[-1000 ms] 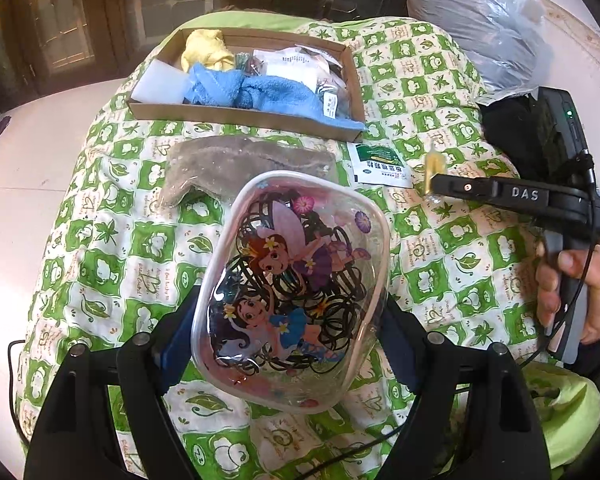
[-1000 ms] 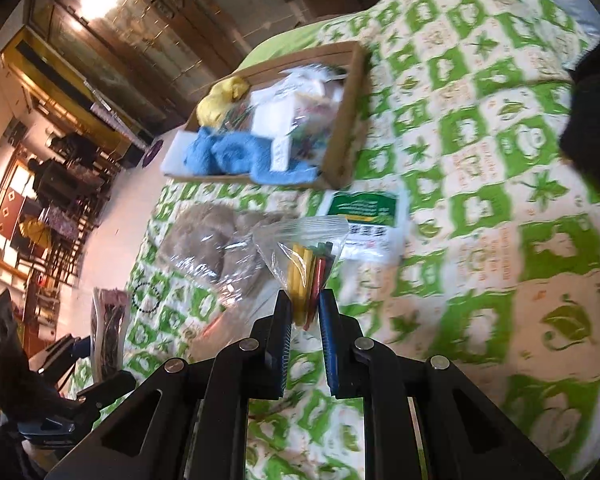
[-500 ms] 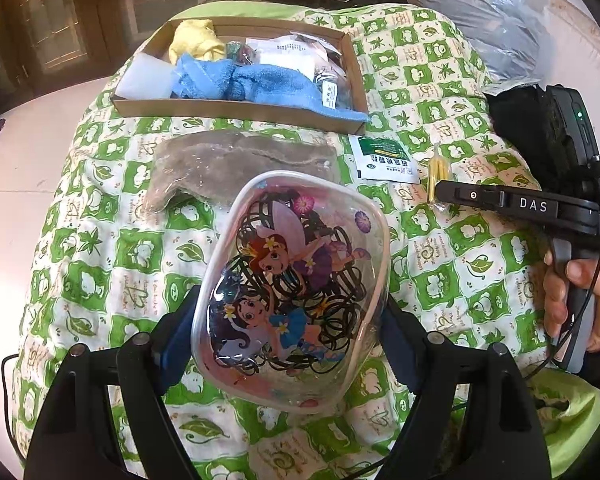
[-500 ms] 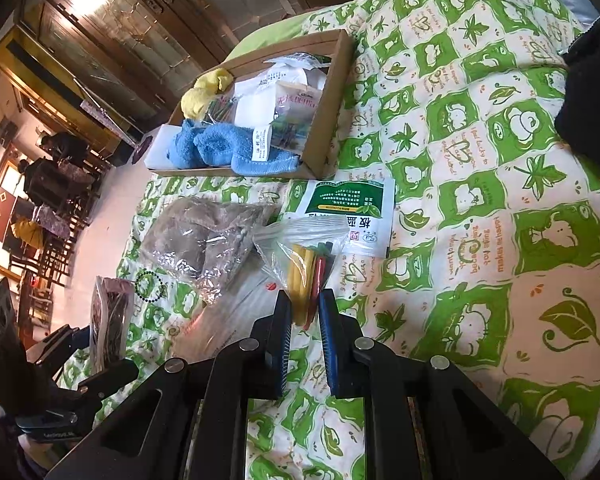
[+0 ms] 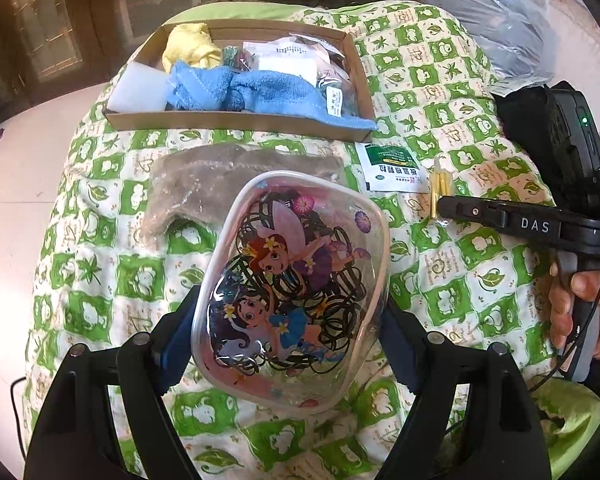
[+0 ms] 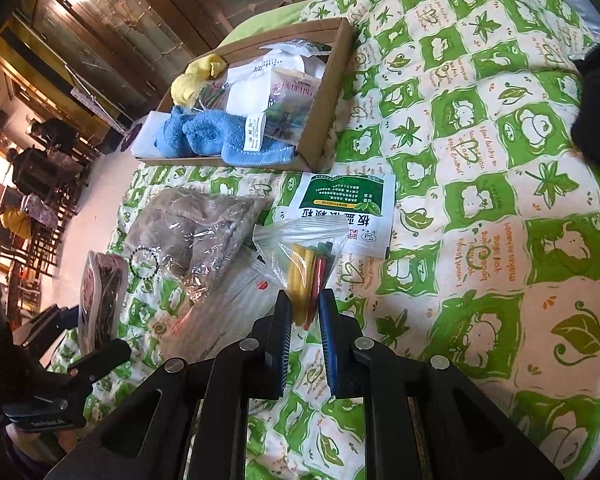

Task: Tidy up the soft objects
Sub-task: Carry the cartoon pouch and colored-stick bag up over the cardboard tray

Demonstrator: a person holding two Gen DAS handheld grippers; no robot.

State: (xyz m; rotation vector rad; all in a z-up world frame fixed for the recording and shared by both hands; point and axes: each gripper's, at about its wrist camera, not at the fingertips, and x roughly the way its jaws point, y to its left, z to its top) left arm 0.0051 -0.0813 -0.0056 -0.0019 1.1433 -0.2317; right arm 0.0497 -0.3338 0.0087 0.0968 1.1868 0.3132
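Above the quilted green-and-white cover (image 5: 100, 272), the left gripper (image 5: 290, 332) clamps a rounded glossy clear pouch (image 5: 292, 280) of black hair ties; the right gripper (image 6: 305, 316) pinches a crinkly zip bag (image 6: 300, 248) holding coloured sticks.

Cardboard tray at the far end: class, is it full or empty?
Nearly full. The shallow cardboard tray holds a blue towel, yellow cloth and packets.

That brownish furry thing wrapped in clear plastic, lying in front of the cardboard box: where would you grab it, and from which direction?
A judgement: take the plastic-wrapped brown item from above, pinching its narrower end nearest the green sachet, across its short width. It lies flat on the quilt, so no edge offers itself from the side, and the loose wrap there bunches into a fold. Both grippers are full now, though.
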